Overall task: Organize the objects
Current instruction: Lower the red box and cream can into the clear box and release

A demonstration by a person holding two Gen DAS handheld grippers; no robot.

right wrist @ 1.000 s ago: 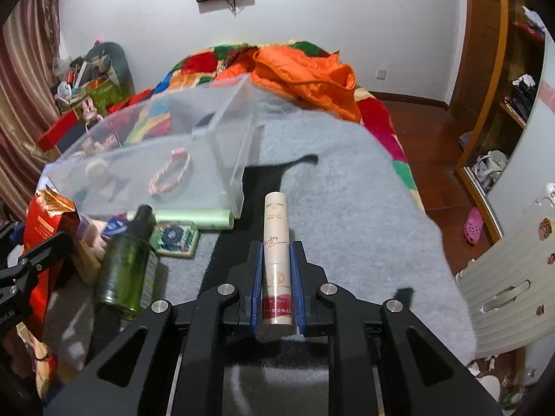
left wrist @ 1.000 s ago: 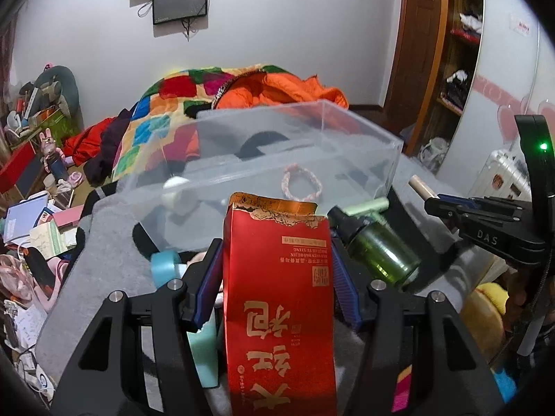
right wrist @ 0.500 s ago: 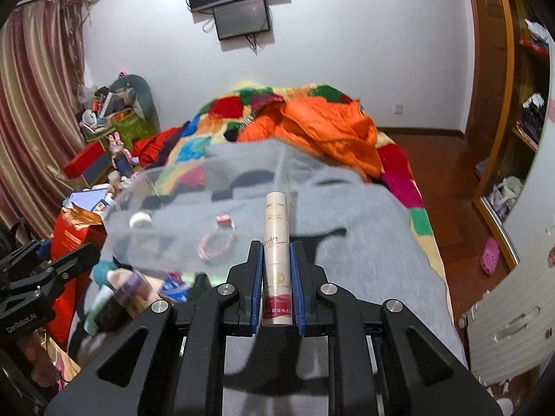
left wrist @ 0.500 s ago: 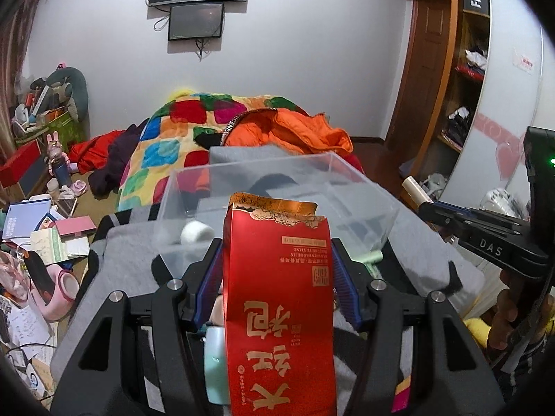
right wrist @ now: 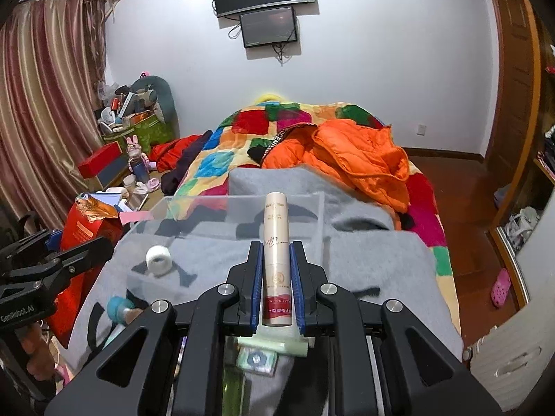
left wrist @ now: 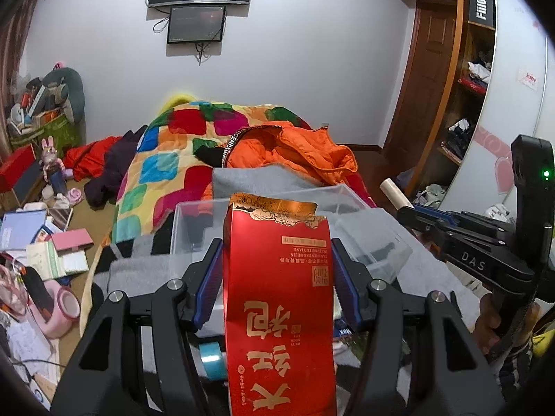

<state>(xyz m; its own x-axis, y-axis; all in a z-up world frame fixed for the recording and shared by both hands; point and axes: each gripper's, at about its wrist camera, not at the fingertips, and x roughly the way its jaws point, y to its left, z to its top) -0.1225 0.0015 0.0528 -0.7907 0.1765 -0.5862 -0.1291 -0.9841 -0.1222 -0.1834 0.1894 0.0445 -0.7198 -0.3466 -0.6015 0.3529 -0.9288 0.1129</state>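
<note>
Grippers raised since earlier, left gripper [left wrist: 277, 274] clamping red packet [left wrist: 279, 298], right gripper [right wrist: 276, 277] clamping beige tube [right wrist: 275, 260], clear box [right wrist: 194, 242] now lower.

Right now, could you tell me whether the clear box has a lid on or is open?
Open: the clear box shows a bare top rim, with no lid visible on it.

Left gripper [left wrist: 277, 277] clamped on red packet [left wrist: 279, 298], right gripper [right wrist: 276, 274] clamped on tube [right wrist: 275, 253]

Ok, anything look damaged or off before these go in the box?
The red packet held in the left gripper has a ragged, torn-open top edge; its contents can't be seen. The tube in the right gripper looks intact.
</note>
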